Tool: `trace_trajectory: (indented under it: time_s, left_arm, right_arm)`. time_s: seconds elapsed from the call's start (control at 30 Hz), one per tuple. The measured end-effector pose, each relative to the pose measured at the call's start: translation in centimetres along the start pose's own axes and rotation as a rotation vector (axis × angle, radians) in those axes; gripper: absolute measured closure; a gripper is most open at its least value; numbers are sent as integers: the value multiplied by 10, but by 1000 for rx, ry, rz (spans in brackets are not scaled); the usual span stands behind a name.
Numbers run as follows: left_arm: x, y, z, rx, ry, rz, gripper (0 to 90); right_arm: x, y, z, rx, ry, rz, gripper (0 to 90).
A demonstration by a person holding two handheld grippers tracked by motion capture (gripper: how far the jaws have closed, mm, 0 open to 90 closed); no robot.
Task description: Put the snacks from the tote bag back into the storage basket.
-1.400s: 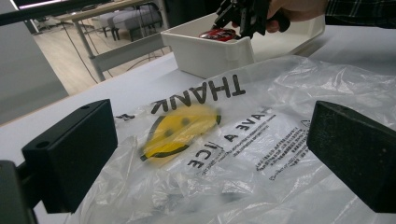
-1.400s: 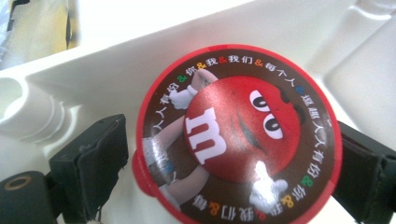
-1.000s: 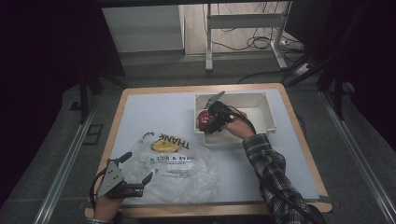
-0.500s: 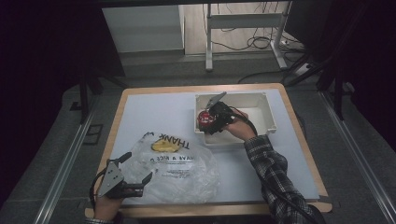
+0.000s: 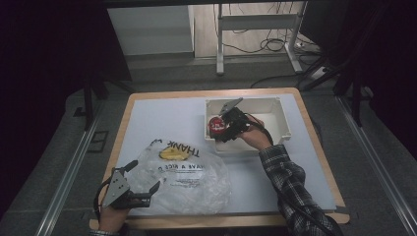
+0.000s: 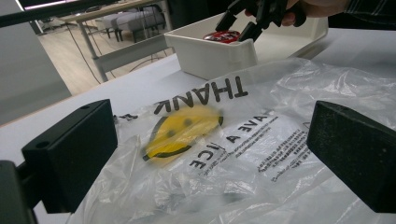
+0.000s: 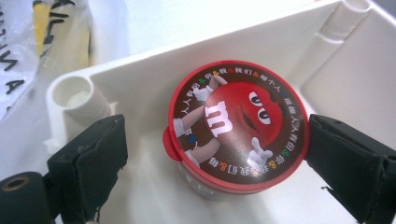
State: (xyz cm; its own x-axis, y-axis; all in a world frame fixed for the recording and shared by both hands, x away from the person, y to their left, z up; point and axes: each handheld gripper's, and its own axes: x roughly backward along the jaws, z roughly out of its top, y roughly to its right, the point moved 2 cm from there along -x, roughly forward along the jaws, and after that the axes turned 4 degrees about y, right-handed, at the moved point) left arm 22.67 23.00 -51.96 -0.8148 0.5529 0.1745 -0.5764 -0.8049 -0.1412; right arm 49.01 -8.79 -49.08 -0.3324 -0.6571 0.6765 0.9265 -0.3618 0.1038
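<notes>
Red lid, brown printed face, clear body below: a small candy tub stands upright in the white bin, in the corner of the bin nearest the plastic bag; lid up, its axis vertical, so the grip has to come across the round body from the sides.

Right gripper hangs over that corner; in the right gripper view its two black pads bracket the tub, one pad at the right edge of the lid, touching or a hair off, I cannot tell which; the other pad stands apart on the left, a gap of white bin floor between it and the lid's small tab; jaws wide, nothing clamped yet. The tub sits off-centre between the pads, toward the right one; so the closing move turns on the left pad crossing that gap, or on the hand shifting to centre the tub first; judged, not seen.

Left gripper lies well away, at the near left edge of the table, by the bag's edge; in the left gripper view its pads stand wide apart with the crumpled film and its yellow smiley print between and beyond them, nothing pinched.

Right hand is plainly the nearer to the tub; bin wall close behind the tub leaves little room on that side.
</notes>
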Motion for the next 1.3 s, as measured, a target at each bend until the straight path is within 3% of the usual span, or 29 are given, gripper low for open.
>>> trace_trajectory:
  time_s: [0.33,0.87,1.3]
  left_arm:
    - [0,0,0,-1,0,2,16]
    - [3,-1,0,12,8,10,16]
    - [4,-1,1,27,23,9,15]
  right_arm:
    - [10,-5,0,1,42,-21,69]
    - [23,-10,-6,-12,103,-13,69]
    - [34,-10,-14,-41,144,-25,69]
